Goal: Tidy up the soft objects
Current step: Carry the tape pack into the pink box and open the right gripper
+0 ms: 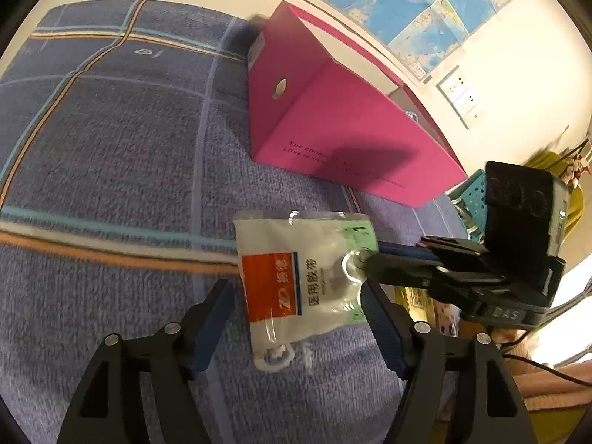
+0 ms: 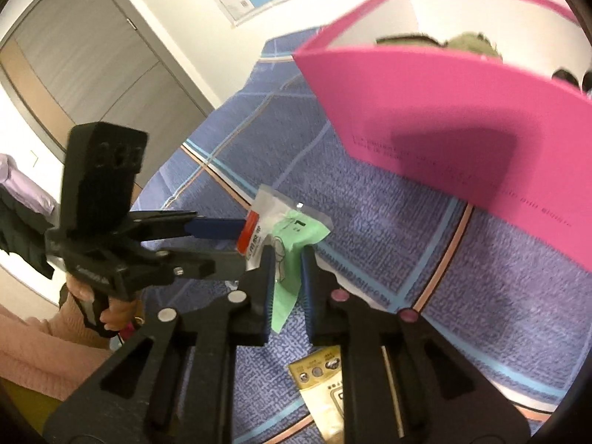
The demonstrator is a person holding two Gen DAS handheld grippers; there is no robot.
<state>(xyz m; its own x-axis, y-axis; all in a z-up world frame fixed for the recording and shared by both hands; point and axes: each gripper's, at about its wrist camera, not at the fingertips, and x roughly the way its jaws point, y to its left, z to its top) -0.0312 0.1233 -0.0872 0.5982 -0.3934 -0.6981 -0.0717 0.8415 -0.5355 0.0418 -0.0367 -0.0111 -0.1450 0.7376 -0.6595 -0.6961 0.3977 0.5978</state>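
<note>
Packet: I am looking at a sealed plastic packet of medical tape (image 1: 296, 281), white with a red panel and a green paper backing, lying on the blue checked towel (image 1: 111, 148) spread over the desk, near the long side of the open pink box (image 1: 333, 118).

Handling: I am judging it light, limp and slippery; the film will crumple and could slide out of a shallow pinch, though nothing in it looks fragile. The flat sealed rim or the green edge is the place to take hold, not the bulge over the roll.

Right gripper: My right gripper (image 2: 286, 281) is standing with its jaws narrow, pinching the green right-hand edge of the packet between the blue pads (image 2: 268, 288). That edge is lifting slightly off the towel.

Left gripper: My left gripper (image 1: 296, 318) is holding its jaws wide, straddling the near end of the packet from above. In the right wrist view one finger is reaching the red end, but I cannot tell whether it is touching; the pads are not pressing on the packet.

Nearby: A gold foil sachet (image 2: 325, 388) is lying on the towel just right of the packet, close under my right gripper, and I am keeping clear of it.

Next step, as I judge it: carrying the packet over the box's near wall without the film slipping.
</note>
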